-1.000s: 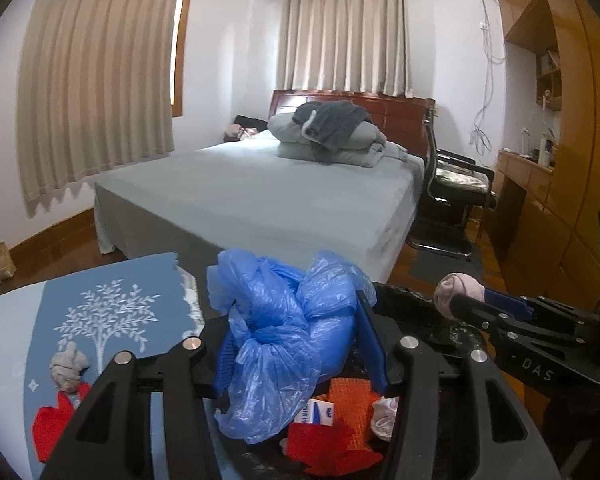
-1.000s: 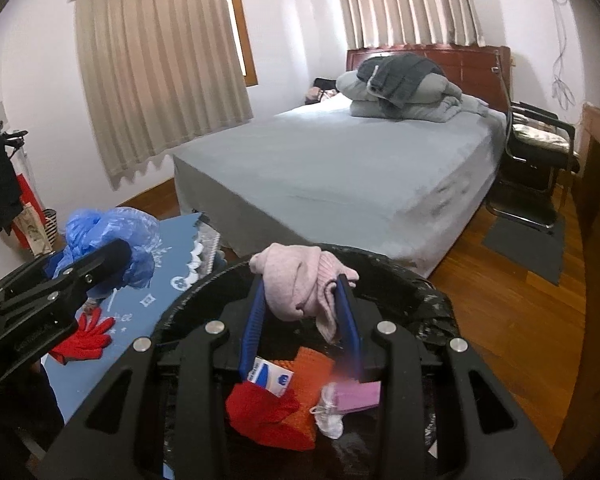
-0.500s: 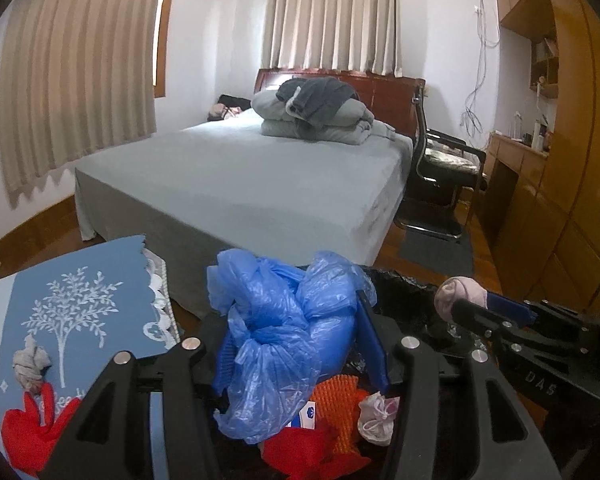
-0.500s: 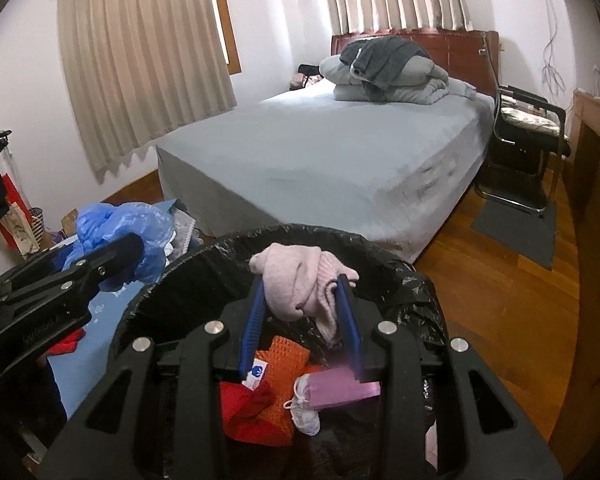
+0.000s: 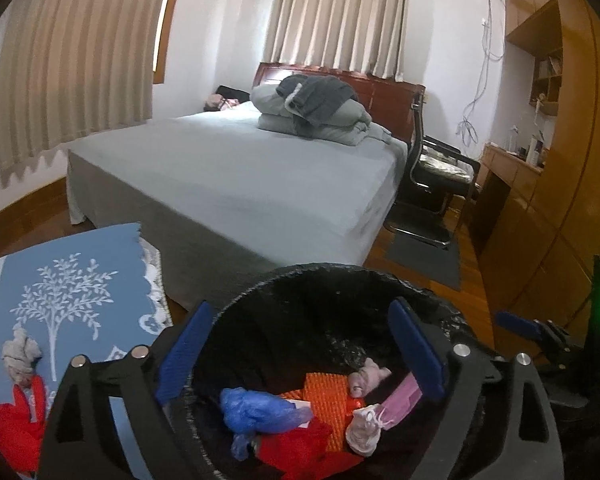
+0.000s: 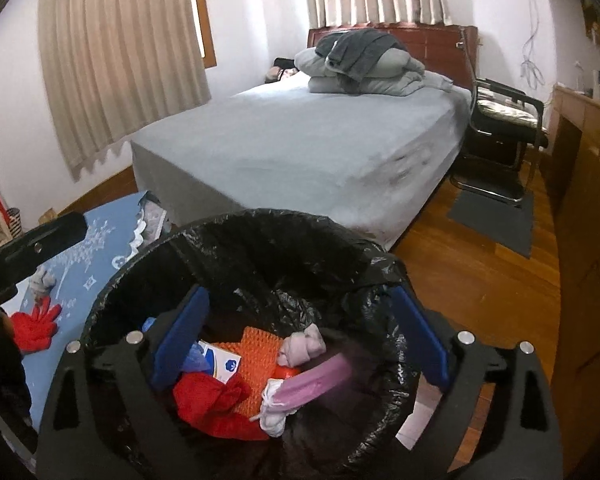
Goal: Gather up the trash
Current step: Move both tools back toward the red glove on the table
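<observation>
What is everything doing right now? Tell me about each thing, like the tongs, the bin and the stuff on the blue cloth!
Left tongs: opening, nothing between them.
Right tongs: opening, nothing between them.
Bin: open, black bag lining it, partly filled.
Blue plastic bag: crumpled inside the bin.
Pink cloth: lying inside the bin.
Red glove: lying on the blue cloth, not collected yet.
Curtains: drawn shut.

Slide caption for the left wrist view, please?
Left gripper opening above the lined bin, blue bag lying inside.

Both wrist views look steeply down, close into the bin (image 5: pixel 340 280), bed (image 6: pixel 320 140) behind
</observation>
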Tool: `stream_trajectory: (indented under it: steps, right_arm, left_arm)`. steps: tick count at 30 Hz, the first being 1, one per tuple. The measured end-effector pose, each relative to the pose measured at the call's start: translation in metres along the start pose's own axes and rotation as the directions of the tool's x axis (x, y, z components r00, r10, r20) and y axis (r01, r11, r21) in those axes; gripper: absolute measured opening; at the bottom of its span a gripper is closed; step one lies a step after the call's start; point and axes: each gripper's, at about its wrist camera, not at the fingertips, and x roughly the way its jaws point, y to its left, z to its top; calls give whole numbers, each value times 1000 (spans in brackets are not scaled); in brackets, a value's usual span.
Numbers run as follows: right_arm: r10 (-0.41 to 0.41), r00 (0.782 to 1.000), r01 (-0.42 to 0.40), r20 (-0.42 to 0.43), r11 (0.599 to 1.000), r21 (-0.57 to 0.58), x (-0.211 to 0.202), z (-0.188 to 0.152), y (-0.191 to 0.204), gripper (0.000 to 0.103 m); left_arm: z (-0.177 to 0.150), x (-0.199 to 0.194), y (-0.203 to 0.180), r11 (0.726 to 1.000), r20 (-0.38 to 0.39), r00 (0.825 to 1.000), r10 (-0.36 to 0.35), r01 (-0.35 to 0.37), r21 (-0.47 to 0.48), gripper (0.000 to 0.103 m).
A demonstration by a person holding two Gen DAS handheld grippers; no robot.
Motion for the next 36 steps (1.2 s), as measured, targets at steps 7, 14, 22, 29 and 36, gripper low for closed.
stream_trajectory:
  steps: [7,14,22,29,36]
  right_arm:
    - [22,1000,-22,19,1000,-4,-8,7,11,95]
    - [52,998,-51,28,998,-35,-17,12,31,95]
    - [93,995,-90,34,994,-69,-22,14,64,96]
    - [143,989,-140,21,984,-107,-15,10,102,96]
    - [216,976,-213,3,968,-135,-5,2,144,96]
  left_arm:
    - [1,-24,15,997,45,996,72,-73,7,94]
    - [0,-49,35,991,82,988,132,-132,-10,96]
    - [-16,-74,63,977,87,973,212,-210,-28,97]
    - [-34,-96,104,947,85,943,321,-316,-61,97]
    - [-69,-110,163,887,8,894,448,-444,-125,97]
